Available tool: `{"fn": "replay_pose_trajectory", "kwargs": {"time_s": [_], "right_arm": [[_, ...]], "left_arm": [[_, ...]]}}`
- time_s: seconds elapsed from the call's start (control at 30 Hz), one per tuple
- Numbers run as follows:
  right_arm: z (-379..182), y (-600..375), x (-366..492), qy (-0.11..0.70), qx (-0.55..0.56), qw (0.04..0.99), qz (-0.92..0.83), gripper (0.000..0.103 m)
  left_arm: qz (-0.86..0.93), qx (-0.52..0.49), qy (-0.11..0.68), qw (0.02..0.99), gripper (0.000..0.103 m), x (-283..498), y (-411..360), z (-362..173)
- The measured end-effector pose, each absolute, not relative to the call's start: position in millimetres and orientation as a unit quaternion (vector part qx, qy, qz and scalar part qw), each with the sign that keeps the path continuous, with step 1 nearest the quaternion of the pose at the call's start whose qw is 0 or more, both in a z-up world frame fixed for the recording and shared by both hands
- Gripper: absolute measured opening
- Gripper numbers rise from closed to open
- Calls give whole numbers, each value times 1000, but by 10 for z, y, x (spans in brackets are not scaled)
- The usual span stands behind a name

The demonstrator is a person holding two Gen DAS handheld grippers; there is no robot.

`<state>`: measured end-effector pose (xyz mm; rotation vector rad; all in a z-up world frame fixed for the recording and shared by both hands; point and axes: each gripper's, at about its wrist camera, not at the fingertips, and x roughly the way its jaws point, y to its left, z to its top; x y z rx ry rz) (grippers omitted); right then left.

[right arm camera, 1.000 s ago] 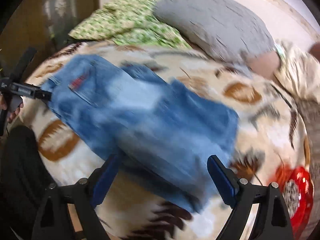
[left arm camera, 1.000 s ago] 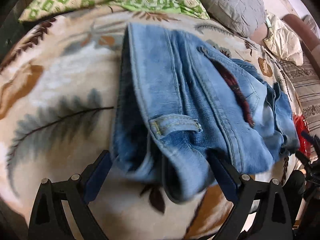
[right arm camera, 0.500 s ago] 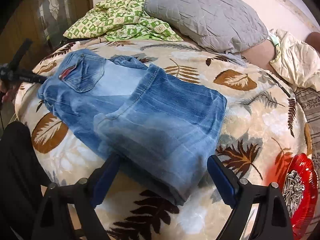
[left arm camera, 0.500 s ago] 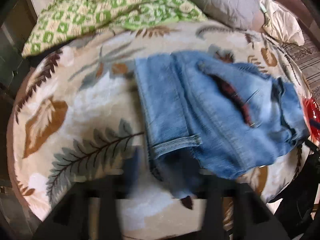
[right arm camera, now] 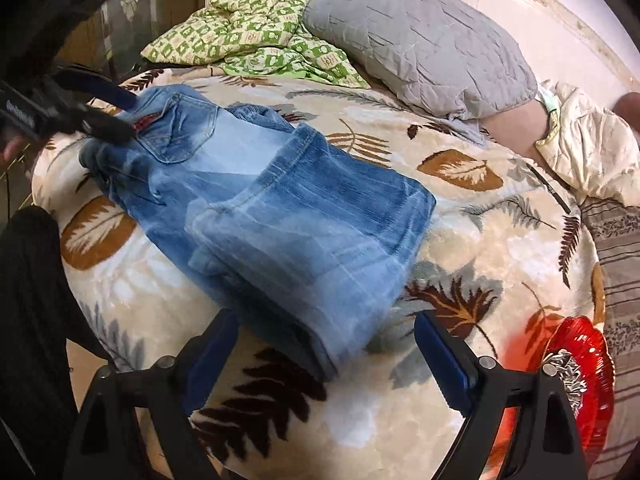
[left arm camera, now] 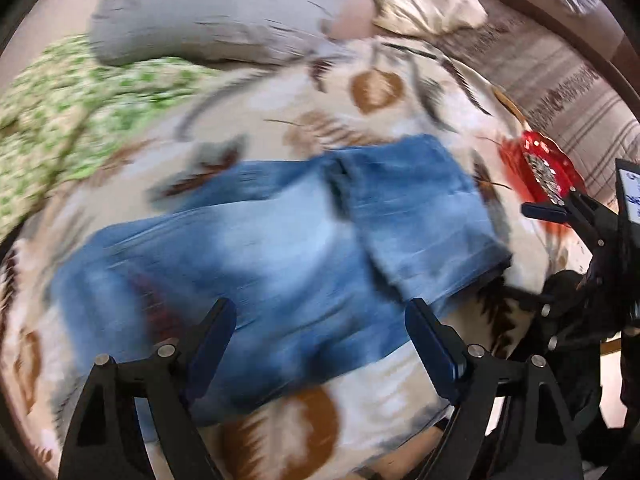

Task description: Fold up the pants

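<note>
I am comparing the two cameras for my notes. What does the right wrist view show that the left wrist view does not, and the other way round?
Only the right wrist view shows the jeans' back pocket sharply, with the left gripper seen from the side at the waistband end, and a wooden wall behind the bed.

Only the left wrist view, which is blurred, shows the right gripper from the side, beside the red dish.

Both show the folded jeans on the leaf-print blanket, the grey pillow, the green quilt, and each camera's own open, empty jaws.

leaf-print blanket (right arm camera: 460,240), grey pillow (right arm camera: 420,40), green quilt (right arm camera: 248,28), red dish (right arm camera: 580,360).
</note>
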<state>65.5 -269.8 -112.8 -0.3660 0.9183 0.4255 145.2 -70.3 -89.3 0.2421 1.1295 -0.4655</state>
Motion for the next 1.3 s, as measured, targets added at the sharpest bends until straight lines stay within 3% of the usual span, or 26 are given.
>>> {"fn": "replay_pose_trajectory", "kwargs": {"time_s": [0.2, 0.3, 0.33, 0.37, 0.5, 0.63, 0.67, 0.73, 0.83, 0.9, 0.93, 0.97, 1.0, 1.03, 1.1, 1.3], "right_arm": [[-1204, -2745, 722, 438, -197, 854, 201, 88], [-1294, -2709, 831, 453, -203, 842, 213, 66], [-1342, -2692, 888, 463, -203, 835, 216, 56], [-1377, -2678, 920, 472, -202, 831, 216, 42], [-1405, -2670, 992, 486, -189, 824, 221, 23], [-1389, -2614, 849, 474, -218, 817, 246, 20], [-1419, -2576, 808, 473, -235, 812, 247, 20], [-1487, -2508, 793, 476, -264, 806, 233, 19], [-1514, -2480, 822, 480, -267, 804, 227, 20], [-1485, -2508, 804, 476, -265, 807, 227, 24], [-1461, -2525, 776, 475, -269, 808, 223, 33], [-1431, -2532, 739, 477, -269, 807, 221, 44], [-1360, -2534, 699, 477, -266, 807, 222, 66], [-1269, -2545, 650, 468, -264, 813, 224, 73], [-1054, -2507, 554, 440, -261, 827, 234, 73], [-578, -2040, 475, 369, -242, 850, 288, 76]], "left_arm": [[-271, 106, 549, 784, 87, 1414, -1174, -1184], [-282, 127, 553, 774, 86, 1378, -1303, -1343], [-287, 136, 556, 768, 66, 1370, -1329, -1405], [-294, 149, 565, 757, 31, 1367, -1368, -1498], [-302, 169, 560, 753, 20, 1342, -1343, -1451], [-287, 176, 534, 776, 17, 1283, -1109, -1179], [-284, 171, 538, 775, 1, 1295, -1063, -1190], [-222, 225, 547, 775, 0, 1342, -990, -1403], [-230, 193, 551, 779, 0, 1367, -847, -1536], [-231, 141, 554, 787, 8, 1353, -719, -1407], [-231, 121, 554, 790, 23, 1338, -664, -1334], [-239, 99, 548, 795, 54, 1300, -590, -1233], [-237, 92, 536, 805, 75, 1241, -510, -1116], [-221, 96, 521, 819, 102, 1191, -444, -1020], [-180, 110, 480, 851, 102, 1062, -247, -792], [-82, 66, 473, 875, 102, 1063, 746, -407]]}}
